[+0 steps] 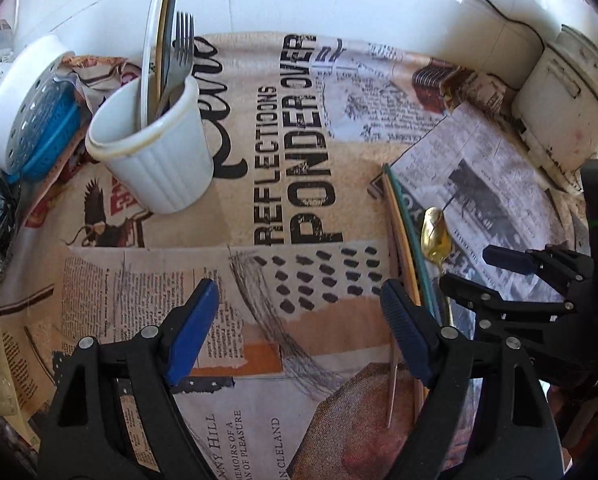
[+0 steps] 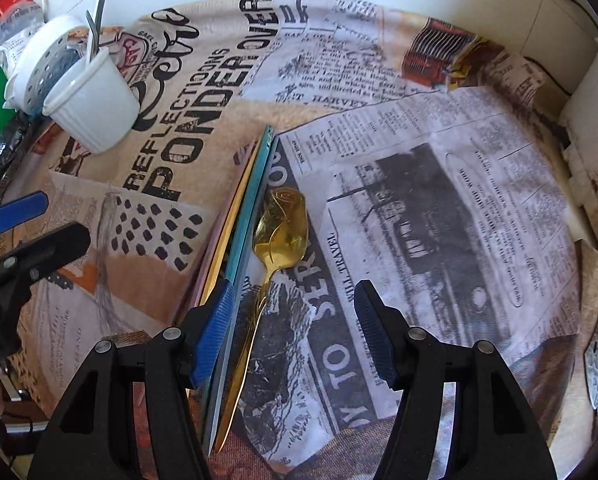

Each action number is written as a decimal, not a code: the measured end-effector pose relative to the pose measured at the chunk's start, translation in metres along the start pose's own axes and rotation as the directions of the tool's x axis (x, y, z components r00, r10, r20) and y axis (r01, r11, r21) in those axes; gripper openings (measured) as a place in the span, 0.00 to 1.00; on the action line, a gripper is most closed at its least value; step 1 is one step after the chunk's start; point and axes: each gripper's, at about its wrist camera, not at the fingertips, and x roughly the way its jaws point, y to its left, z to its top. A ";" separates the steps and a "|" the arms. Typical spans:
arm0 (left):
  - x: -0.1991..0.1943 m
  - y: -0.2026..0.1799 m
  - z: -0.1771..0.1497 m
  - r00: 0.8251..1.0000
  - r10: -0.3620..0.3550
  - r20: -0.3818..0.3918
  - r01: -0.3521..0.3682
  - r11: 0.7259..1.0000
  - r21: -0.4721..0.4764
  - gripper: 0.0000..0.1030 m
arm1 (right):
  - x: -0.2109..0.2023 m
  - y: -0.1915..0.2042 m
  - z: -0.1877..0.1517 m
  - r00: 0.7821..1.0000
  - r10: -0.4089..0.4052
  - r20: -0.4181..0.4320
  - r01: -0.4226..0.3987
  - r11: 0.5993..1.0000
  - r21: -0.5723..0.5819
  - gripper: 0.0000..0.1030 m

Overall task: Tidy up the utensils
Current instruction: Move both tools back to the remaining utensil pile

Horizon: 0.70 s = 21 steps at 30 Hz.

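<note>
Both my tongs gape empty; my right gripper (image 2: 293, 320) could nudge the coloured sticks (image 2: 235, 216) while pinching the thin gold metal spoon (image 2: 281, 228)

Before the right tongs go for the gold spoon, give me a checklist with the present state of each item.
1. Right tongs open: ok.
2. Gold spoon free on the table, bowl unobstructed: ok.
3. Spoon handle between the right fingers: ok, it runs close by the left-side pad.
4. Flat teal and yellow sticks clear of the spoon: not ok, they lie right alongside.
5. White cup upright with room: ok, a fork stands in it.
6. Left tongs out of the way: ok, open and holding nothing.
</note>
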 end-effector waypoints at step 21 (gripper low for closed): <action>0.012 0.008 -0.001 1.000 -0.006 -0.024 0.006 1.000 -0.007 0.76 | 0.023 0.017 0.016 0.989 -0.131 0.073 0.137 0.987 -0.082 0.37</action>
